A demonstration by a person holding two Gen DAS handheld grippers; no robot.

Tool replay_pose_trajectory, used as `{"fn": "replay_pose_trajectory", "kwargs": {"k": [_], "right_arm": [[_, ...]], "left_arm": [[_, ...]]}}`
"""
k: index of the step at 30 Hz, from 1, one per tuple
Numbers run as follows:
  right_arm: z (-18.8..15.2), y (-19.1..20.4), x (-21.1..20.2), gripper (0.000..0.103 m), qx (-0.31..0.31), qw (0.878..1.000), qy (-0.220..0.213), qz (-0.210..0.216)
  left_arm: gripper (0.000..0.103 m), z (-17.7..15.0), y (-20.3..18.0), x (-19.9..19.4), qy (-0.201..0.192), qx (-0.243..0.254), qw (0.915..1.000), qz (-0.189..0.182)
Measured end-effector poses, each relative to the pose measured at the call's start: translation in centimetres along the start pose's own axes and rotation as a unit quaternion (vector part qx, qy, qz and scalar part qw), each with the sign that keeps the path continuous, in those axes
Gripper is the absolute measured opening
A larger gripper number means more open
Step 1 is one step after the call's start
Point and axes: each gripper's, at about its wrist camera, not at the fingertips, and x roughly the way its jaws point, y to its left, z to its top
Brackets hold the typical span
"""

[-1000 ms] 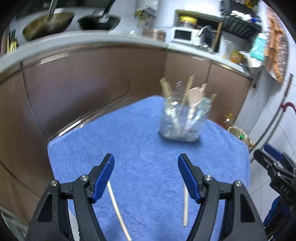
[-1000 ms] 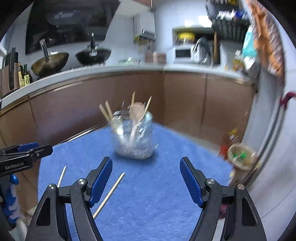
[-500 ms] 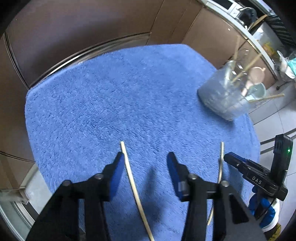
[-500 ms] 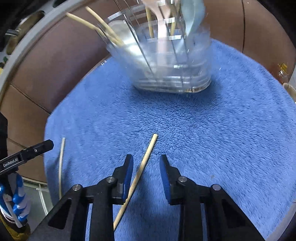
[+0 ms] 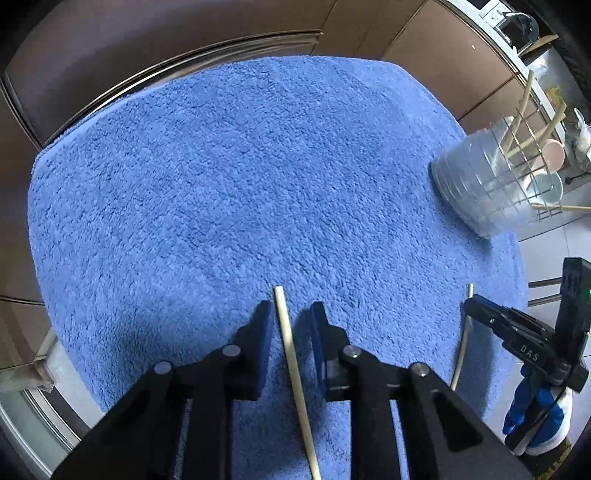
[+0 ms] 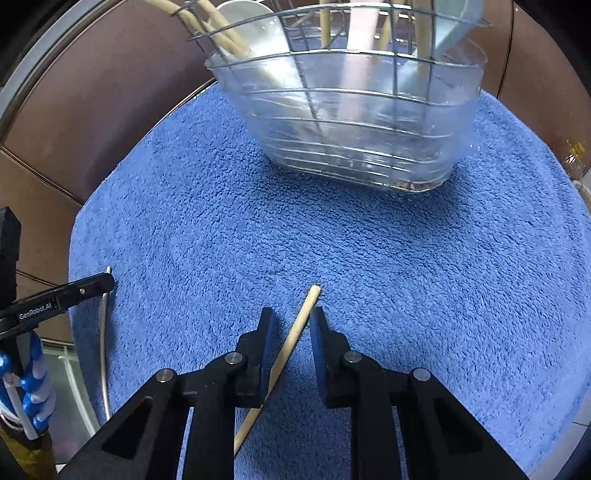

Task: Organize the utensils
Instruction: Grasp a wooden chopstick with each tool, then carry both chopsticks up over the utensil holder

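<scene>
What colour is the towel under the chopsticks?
Blue: a fluffy, plain blue towel, with no pattern. It shows best in the left wrist view.

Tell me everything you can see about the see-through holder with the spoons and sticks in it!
The clear holder looks like ribbed see-through plastic, rounded, with a thin metal wire grid set in its open top. It stands upright on the fluffy blue towel, near the far edge by the brown cabinets. Wooden chopsticks and pale spoons lean inside, poking through the grid. Neither gripper touches it. A little brownish dirt seems to sit at its bottom.
</scene>
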Motion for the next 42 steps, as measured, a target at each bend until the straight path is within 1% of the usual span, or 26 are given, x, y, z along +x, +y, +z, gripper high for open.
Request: {"fn": "replay_pose_trajectory", "kwargs": {"k": [2,5,8,12,14,16,19,22,24,28,30,35,38,42], "right_arm": [[0.3,-0.1,0.1,0.015,-0.001,1.0,0.01,-0.003],[1.1,0.2,0.3,0.012,-0.008,1.0,0.021,-0.017],[1.4,0.7,0.7,0.012,-0.013,0.999,0.023,-0.027],[1.4,0.6,0.7,0.011,-0.004,0.999,0.019,-0.026],[1.4,0.8,0.9,0.008,-0.002,1.0,0.016,-0.025],[1.1,0.6,0.5,0.007,0.0,1.0,0.012,-0.022],[0.4,0.7,-0.3,0.006,-0.005,1.0,0.001,-0.014],[-0.6,1.0,-1.9,0.006,-0.019,1.0,-0.021,-0.007],[-1.5,1.2,-3.4,0.006,-0.031,0.999,-0.044,0.001],[-2.9,1.4,-5.8,0.006,-0.042,0.996,-0.082,0.014],[-3.8,1.3,-7.2,0.006,-0.045,0.993,-0.104,0.024],[-5.8,1.6,-10.8,0.006,-0.054,0.985,-0.158,0.041],[-6.6,1.7,-12.9,0.006,-0.061,0.978,-0.192,0.048],[-7.1,1.4,-16.4,0.006,-0.06,0.966,-0.241,0.065]], "left_arm": [[0.015,0.0,0.1,0.0,0.002,0.005,1.0,0.004],[0.014,-0.2,-0.5,0.1,0.003,0.022,0.9994,0.025],[0.01,-0.2,-1.1,0.1,0.004,0.032,0.9983,0.049],[0.007,-0.4,-2.2,0.4,-0.004,0.046,0.9965,0.07],[0.005,-0.5,-2.2,0.6,-0.009,0.045,0.9965,0.07],[0.004,-0.9,-1.9,0.2,-0.016,0.035,0.9982,0.046],[0.004,-1.9,-1.7,-1.0,-0.038,0.034,0.9982,0.032],[0.004,-2.7,-1.9,-3.0,-0.076,0.036,0.9965,0.007],[0.004,-3.3,-2.2,-4.7,-0.107,0.039,0.9935,-0.012],[0.004,-4.6,-3.6,-8.3,-0.171,0.054,0.9831,-0.038],[0.004,-5.1,-4.7,-9.6,-0.19,0.062,0.9788,-0.044],[0.004,-5.9,-7.3,-12.0,-0.223,0.082,0.9695,-0.059],[0.004,-5.5,-9.5,-13.1,-0.242,0.092,0.9637,-0.062],[0.004,-5.2,-12.4,-15.3,-0.274,0.112,0.9529,-0.066]]}}
